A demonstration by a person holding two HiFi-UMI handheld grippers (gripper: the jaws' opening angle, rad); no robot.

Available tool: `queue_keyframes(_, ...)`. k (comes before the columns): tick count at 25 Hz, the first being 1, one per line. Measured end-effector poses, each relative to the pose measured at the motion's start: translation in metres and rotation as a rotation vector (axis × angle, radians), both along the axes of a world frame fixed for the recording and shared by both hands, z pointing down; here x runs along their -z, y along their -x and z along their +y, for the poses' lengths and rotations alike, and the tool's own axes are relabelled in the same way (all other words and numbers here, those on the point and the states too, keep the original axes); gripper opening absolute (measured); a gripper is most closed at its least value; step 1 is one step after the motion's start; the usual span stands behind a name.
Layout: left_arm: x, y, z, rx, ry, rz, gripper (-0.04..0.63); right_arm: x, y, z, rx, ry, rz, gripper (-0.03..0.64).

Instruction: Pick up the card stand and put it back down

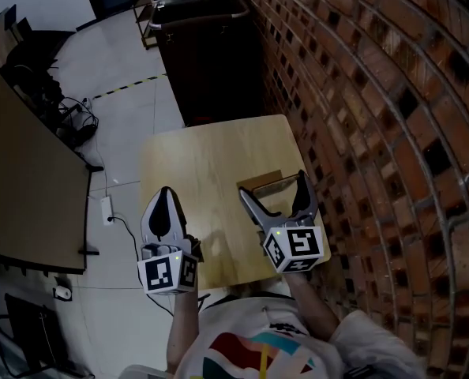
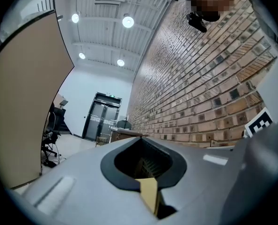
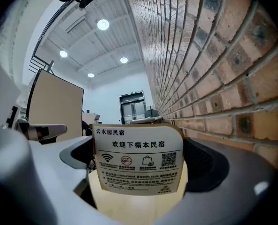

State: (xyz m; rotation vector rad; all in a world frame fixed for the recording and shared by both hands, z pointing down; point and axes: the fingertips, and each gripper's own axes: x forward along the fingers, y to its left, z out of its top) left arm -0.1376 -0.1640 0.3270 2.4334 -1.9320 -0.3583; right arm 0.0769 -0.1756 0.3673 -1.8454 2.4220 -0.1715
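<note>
The card stand (image 3: 138, 159) is a printed white card upright on a wooden base. It fills the span between my right gripper's (image 3: 139, 172) jaws, which stand wide with a pad against each side edge of the card. In the head view the stand (image 1: 268, 185) is near the right edge of the small wooden table (image 1: 211, 164), with the right gripper (image 1: 274, 189) around it. I cannot tell whether its base touches the table. My left gripper (image 1: 166, 196) hovers over the table's front left edge, shut with nothing in it; a sliver of table shows through its jaws (image 2: 148, 191).
A brick wall (image 1: 377, 133) runs close along the table's right side. A dark cabinet (image 1: 211, 61) stands just beyond the table's far edge. A brown partition (image 1: 21, 180) and floor cables (image 1: 112, 212) lie to the left, across open floor.
</note>
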Motion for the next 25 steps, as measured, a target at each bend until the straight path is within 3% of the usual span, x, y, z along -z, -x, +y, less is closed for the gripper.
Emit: queue_keyframes(25,0.003,0.009,0.013,0.016,-0.012,0.0,0.006,0.006,0.007,0.008,0.01,-0.014,-0.018,0.575)
